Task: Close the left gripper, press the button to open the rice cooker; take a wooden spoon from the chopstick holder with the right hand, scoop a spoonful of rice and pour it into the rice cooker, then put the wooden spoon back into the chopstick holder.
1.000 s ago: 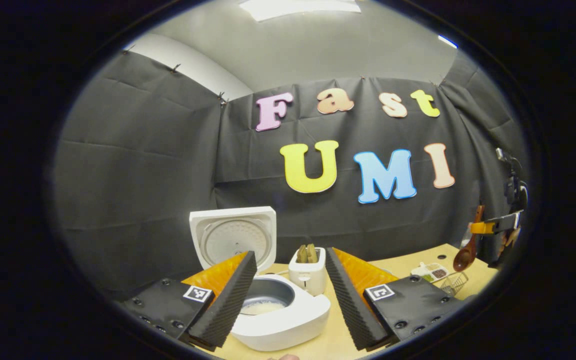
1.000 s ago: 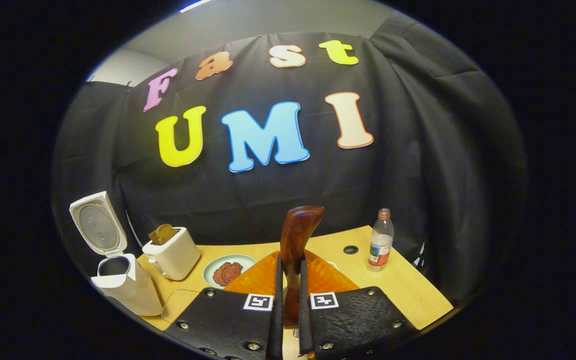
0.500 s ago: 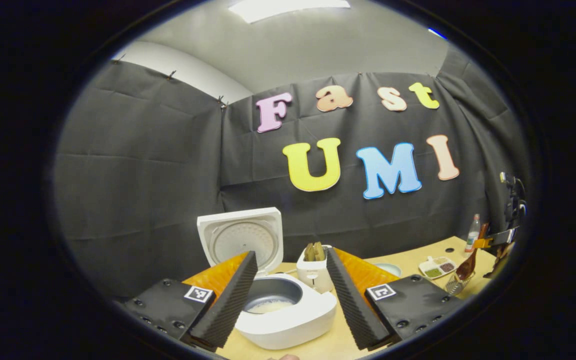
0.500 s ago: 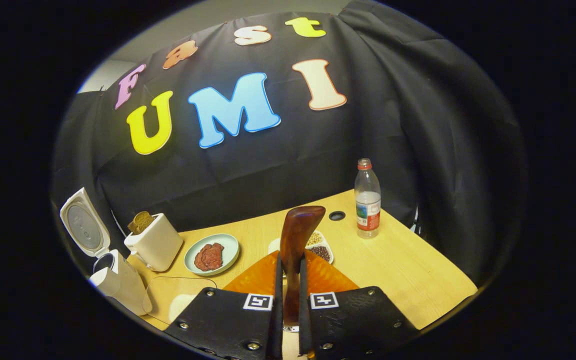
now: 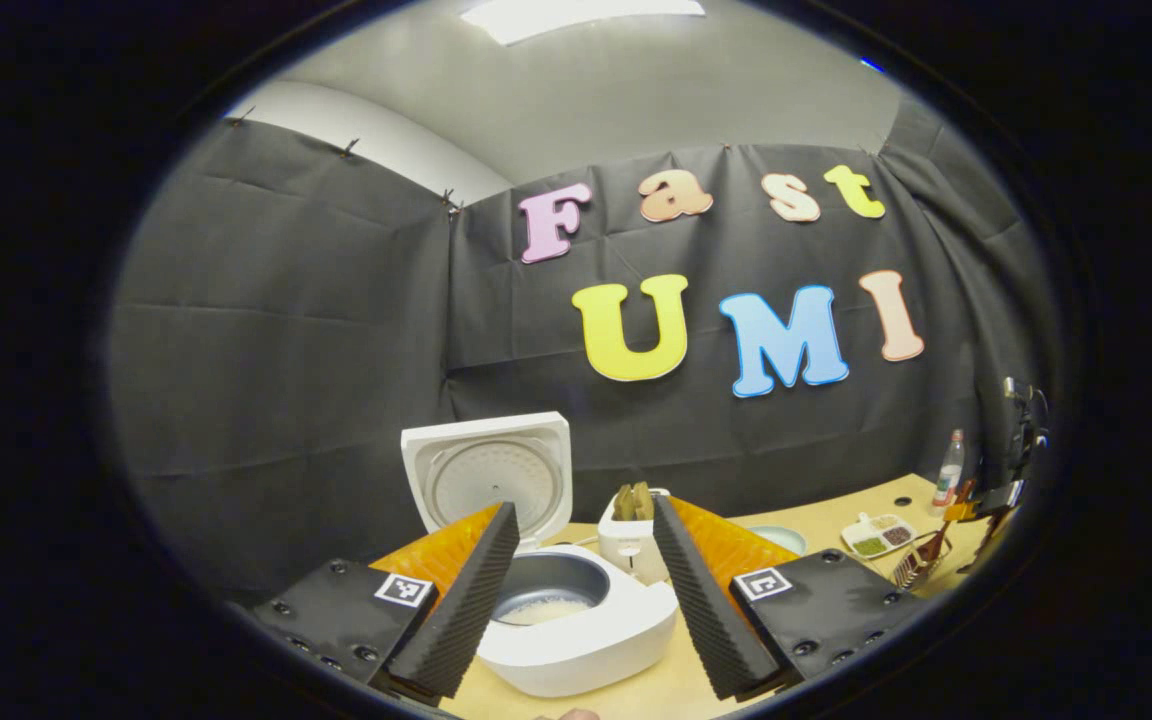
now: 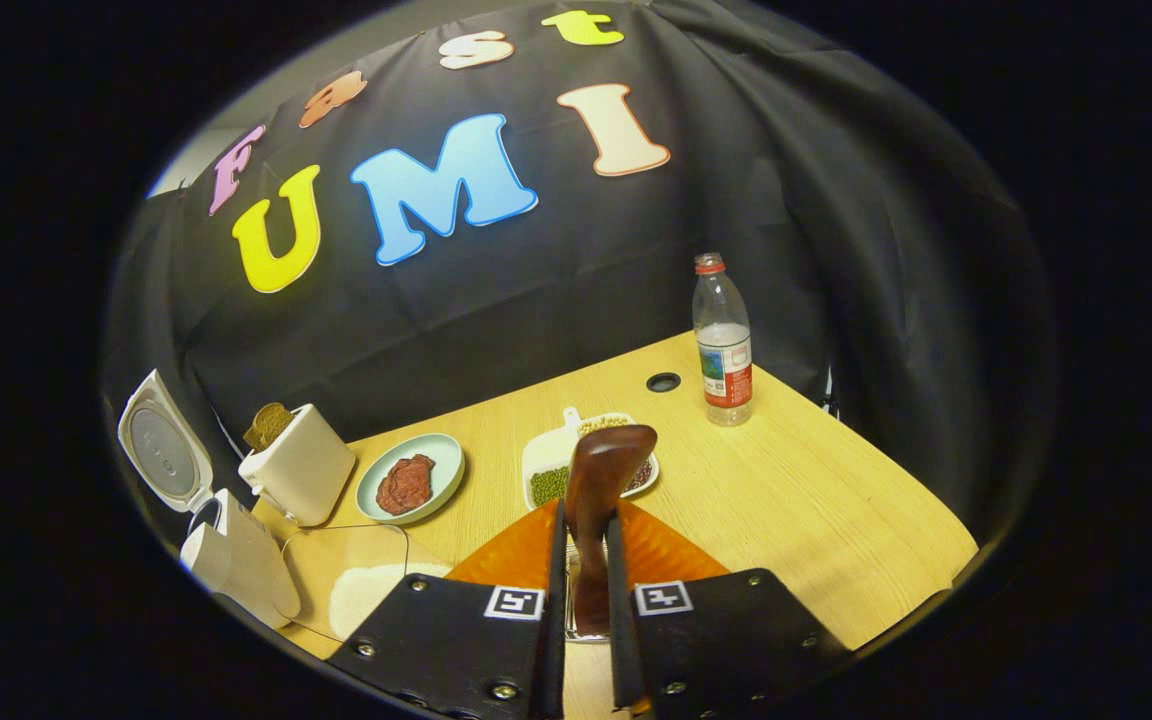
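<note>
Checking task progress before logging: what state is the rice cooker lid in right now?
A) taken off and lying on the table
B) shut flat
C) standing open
C: in the left gripper view the rice cooker lid stands upright behind the exposed inner pot.

Your left gripper (image 5: 584, 575) and right gripper (image 6: 584, 610) match — black screwed plates, square coded tags, orange ribbed shells behind the fingers.

Rice cooker (image 5: 576, 630) lid up, pot mouth unobstructed from above. Toaster (image 5: 628, 535) stands just behind cooker. Right gripper view: bare table (image 6: 816, 500) to right, bottle (image 6: 723, 345) at far edge; plate (image 6: 410, 478), sectioned dish (image 6: 551, 470) crowd middle.
</note>
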### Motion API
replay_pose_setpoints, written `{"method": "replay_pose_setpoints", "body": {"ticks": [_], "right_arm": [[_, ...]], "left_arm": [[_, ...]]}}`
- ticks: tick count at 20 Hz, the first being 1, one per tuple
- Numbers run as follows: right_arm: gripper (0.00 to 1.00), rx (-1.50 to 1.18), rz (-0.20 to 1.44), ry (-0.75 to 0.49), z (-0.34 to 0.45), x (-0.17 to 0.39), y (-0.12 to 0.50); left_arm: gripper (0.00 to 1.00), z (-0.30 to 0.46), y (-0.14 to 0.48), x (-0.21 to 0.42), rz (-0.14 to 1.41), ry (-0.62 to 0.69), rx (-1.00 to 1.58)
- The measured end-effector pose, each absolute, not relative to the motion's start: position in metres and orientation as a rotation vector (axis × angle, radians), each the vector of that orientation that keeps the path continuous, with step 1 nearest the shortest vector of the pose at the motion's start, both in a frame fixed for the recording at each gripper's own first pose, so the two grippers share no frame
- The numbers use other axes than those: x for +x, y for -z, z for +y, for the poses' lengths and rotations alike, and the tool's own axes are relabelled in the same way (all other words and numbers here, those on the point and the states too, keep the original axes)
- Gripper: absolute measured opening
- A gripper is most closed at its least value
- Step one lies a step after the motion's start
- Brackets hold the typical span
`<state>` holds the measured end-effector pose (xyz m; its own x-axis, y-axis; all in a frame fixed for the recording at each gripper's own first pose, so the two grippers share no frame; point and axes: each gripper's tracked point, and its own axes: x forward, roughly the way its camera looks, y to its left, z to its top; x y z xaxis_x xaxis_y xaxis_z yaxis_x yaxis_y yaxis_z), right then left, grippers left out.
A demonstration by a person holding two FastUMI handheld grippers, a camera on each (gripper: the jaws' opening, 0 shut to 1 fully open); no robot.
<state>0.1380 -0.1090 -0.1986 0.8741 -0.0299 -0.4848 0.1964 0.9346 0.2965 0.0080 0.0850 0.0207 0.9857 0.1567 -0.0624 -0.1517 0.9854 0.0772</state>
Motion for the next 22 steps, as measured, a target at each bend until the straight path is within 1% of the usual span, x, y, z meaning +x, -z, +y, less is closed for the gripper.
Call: {"method": "replay_pose_setpoints", "body": {"ticks": [1, 2, 3, 4, 5, 6, 12, 15, 17, 21, 22], "right_arm": [[0.22, 0.332, 0.484, 0.124, -0.110, 0.137, 0.192], [0.37, 0.316, 0.472, 0.129, -0.112, 0.134, 0.184], [0.49, 0.295, 0.460, 0.132, -0.115, 0.132, 0.175], [0.75, 0.271, 0.446, 0.141, -0.118, 0.129, 0.166], [0.96, 0.245, 0.430, 0.151, -0.123, 0.128, 0.156], [0.98, 0.224, 0.409, 0.157, -0.125, 0.123, 0.144], [0.98, 0.138, 0.285, 0.164, -0.122, 0.108, 0.071], [0.97, 0.120, 0.227, 0.148, -0.109, 0.100, 0.043], [0.97, 0.110, 0.206, 0.144, -0.102, 0.097, 0.035], [0.97, 0.108, 0.223, 0.143, -0.089, 0.090, 0.040], [0.98, 0.105, 0.225, 0.146, -0.088, 0.088, 0.041]], "left_arm": [[0.99, 0.085, -0.019, 0.011, 0.069, -0.152, 0.063], [0.99, 0.085, -0.019, 0.013, 0.069, -0.151, 0.053], [0.94, 0.085, -0.019, 0.017, 0.068, -0.147, 0.042], [0.89, 0.084, -0.020, 0.019, 0.065, -0.143, 0.034], [0.89, 0.084, -0.020, 0.022, 0.063, -0.138, 0.032], [0.89, 0.085, -0.019, 0.025, 0.065, -0.137, 0.034], [0.89, 0.103, -0.018, 0.048, 0.078, -0.143, 0.027], [0.99, 0.124, -0.030, 0.063, 0.060, -0.175, 0.023], [0.99, 0.142, -0.040, 0.076, 0.049, -0.202, 0.033], [0.98, 0.177, -0.069, 0.103, 0.009, -0.260, 0.050], [0.94, 0.183, -0.072, 0.110, 0.007, -0.268, 0.052]]}}
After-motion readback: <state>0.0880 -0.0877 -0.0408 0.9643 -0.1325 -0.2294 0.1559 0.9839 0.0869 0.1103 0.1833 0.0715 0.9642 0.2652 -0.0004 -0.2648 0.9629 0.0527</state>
